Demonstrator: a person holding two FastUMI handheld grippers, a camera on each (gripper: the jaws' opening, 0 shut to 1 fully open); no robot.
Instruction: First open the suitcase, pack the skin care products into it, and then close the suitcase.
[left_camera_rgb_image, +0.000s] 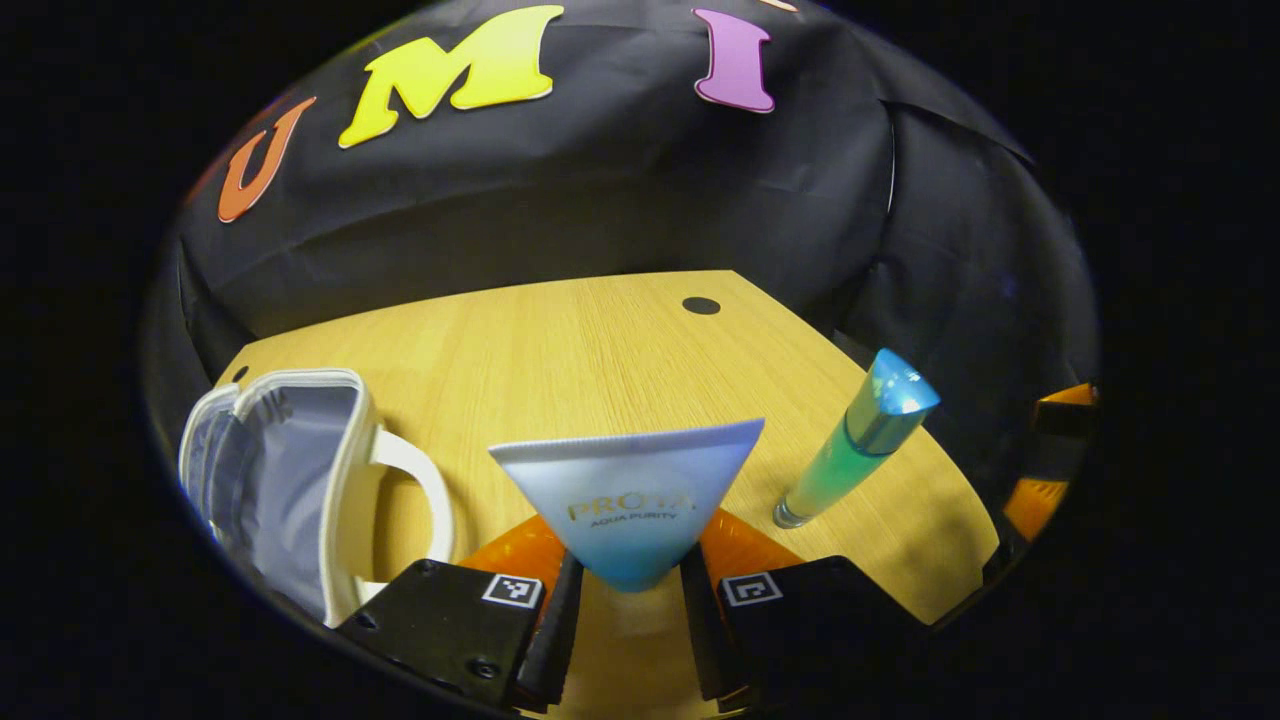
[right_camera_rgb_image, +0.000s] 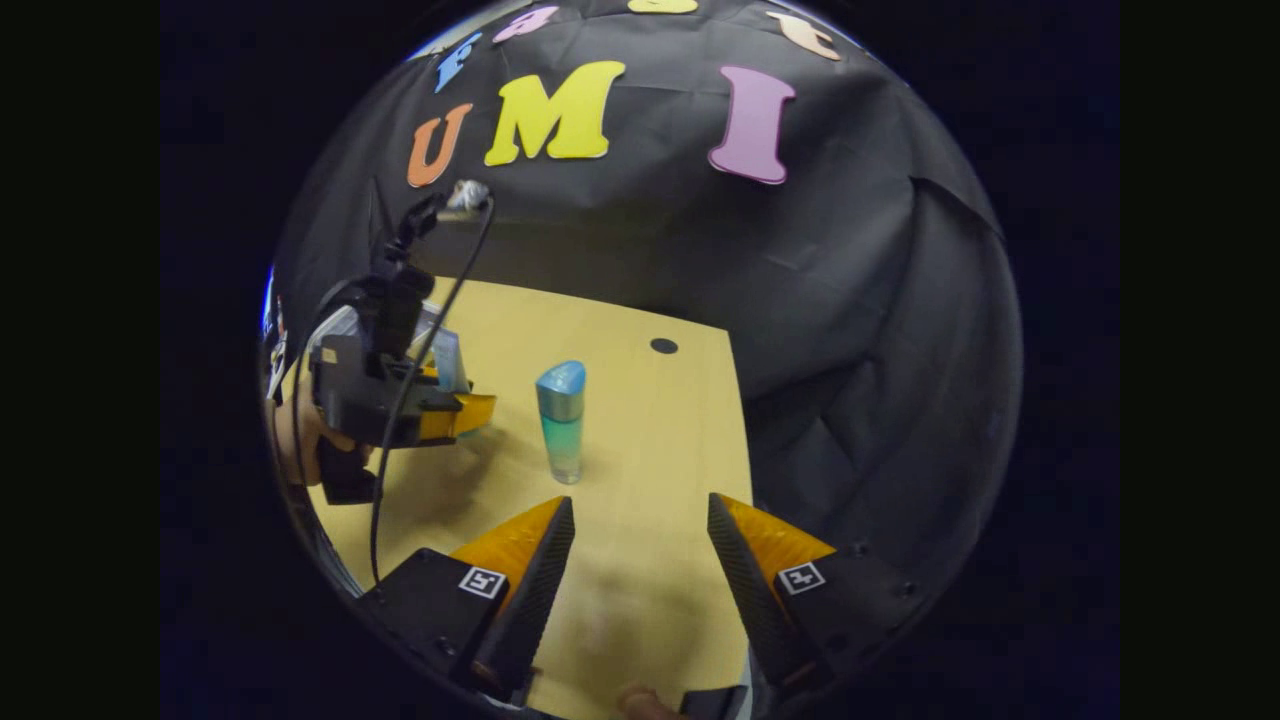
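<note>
My left gripper (left_camera_rgb_image: 628, 580) is shut on a white-and-blue skin care tube (left_camera_rgb_image: 630, 490), held above the wooden table (left_camera_rgb_image: 600, 350) with its flat crimped end up. A small white suitcase (left_camera_rgb_image: 290, 480) with a white handle stands open to the left, its grey lining showing. A tall green bottle with a blue cap (left_camera_rgb_image: 855, 445) stands upright on the table to the right. In the right gripper view my right gripper (right_camera_rgb_image: 640, 540) is open over the table, the same bottle (right_camera_rgb_image: 562, 420) stands ahead of it, and the left gripper (right_camera_rgb_image: 400, 400) is held at the left by a hand.
A dark round hole (left_camera_rgb_image: 701, 305) sits in the table near its far edge. The black cloth wall closes in behind and to the right of the table. A cable (right_camera_rgb_image: 420, 380) hangs from the left gripper.
</note>
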